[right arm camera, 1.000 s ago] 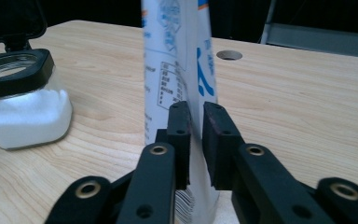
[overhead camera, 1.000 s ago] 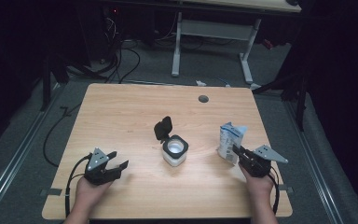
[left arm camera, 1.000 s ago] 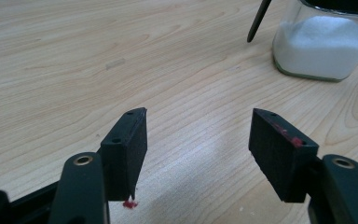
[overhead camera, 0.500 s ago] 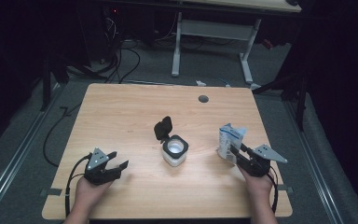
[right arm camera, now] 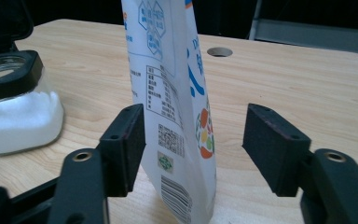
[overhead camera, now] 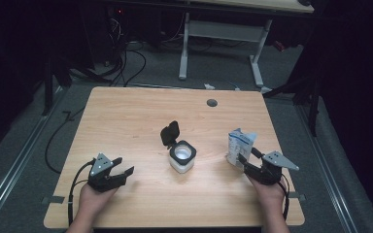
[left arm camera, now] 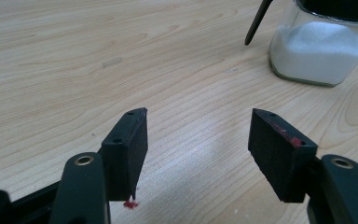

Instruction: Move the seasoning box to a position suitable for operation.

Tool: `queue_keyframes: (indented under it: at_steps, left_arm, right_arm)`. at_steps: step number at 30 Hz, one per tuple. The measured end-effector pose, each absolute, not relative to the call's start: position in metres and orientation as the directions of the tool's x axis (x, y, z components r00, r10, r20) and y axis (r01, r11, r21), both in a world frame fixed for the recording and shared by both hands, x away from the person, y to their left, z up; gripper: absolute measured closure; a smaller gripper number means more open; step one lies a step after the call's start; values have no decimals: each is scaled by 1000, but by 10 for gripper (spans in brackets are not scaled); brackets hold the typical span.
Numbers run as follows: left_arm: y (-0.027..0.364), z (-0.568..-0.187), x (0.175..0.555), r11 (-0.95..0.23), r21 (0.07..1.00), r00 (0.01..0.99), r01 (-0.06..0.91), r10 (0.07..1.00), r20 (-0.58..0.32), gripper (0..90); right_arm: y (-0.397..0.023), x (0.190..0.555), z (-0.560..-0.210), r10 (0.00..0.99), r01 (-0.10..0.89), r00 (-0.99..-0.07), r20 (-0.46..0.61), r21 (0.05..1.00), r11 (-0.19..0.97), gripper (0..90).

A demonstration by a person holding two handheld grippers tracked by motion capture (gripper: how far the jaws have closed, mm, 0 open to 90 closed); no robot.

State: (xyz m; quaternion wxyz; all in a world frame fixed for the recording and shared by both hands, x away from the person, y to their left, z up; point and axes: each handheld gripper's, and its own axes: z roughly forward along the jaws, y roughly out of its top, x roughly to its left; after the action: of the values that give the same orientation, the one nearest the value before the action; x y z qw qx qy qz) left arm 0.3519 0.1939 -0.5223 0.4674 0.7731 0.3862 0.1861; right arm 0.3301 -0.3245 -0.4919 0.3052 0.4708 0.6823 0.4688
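White pouch upright on the counter between the just-opened fingers of the right gripper, clear of both pads; open-lidded jar stands near its left; left gripper open, empty.

Table evenly lit from overhead, surroundings dark. Soft glare patch between left gripper jaws; both gripper views sharp, backgrounds soft.

- The jar stands on the table near its middle, lid hinged back.
- The pouch stands upright to its right, between the right gripper's parted jaws.
- The left gripper sits at the near-left, well apart from the jar.
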Motion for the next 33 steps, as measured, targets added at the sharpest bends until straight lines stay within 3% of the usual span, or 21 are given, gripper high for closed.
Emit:
queue_keyframes:
  at_steps: [7,18,33]
  left_arm:
    - [190,-523,352,-283,854,643,436,762,-76,378]
    - [184,-523,353,-287,853,636,436,769,-66,375]
    - [178,-524,355,-295,844,649,447,756,-80,400]
  right_arm:
    - [-327,322,-492,930,384,-365,37,916,114,352]
    - [-323,301,-499,932,408,-361,-14,896,172,427]
    - [-306,291,-502,910,395,-413,-48,890,226,462]
